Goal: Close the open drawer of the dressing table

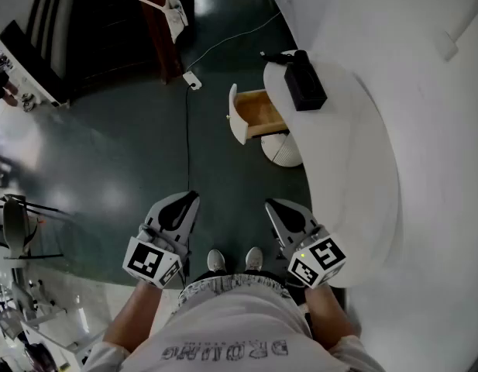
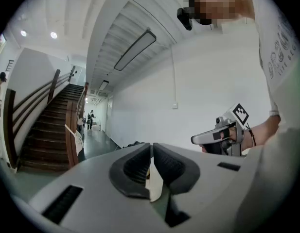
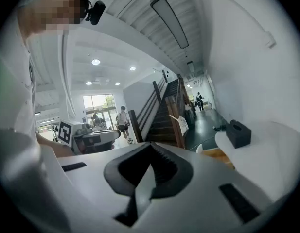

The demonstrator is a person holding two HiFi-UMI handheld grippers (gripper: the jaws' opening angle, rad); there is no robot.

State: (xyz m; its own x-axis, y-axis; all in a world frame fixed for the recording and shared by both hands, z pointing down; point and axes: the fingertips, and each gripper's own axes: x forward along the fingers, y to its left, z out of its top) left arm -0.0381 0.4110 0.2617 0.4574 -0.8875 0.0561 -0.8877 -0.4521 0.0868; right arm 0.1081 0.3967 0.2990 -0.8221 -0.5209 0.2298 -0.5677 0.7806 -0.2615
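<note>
Left claw: jaws together, the ribbed pads nearly meeting at the tips, nothing between them. It points level, out over the floor.
Right claw: jaws drawn together too, tips meeting, empty. Its nose dips slightly, angled toward the drawer side.
Marker cubes: one on the back of each claw, close to the person's waist.
Arms: both forearms come up from the bottom of the head view, elbows tucked and hands low at the waist. The claws sit side by side, apart from each other.
Shoes: between the two claws, toes forward.
Drawer: open, with a wooden inside and a white front. It is pulled out from the side of the surface, well ahead of both claws and nearer the right one; neither touches it.
Surface: white and rounded, running along the person's right.
Black box: on the surface, above the drawer.
Floor: dark green, with a thin cable lying across it beyond the drawer.
</note>
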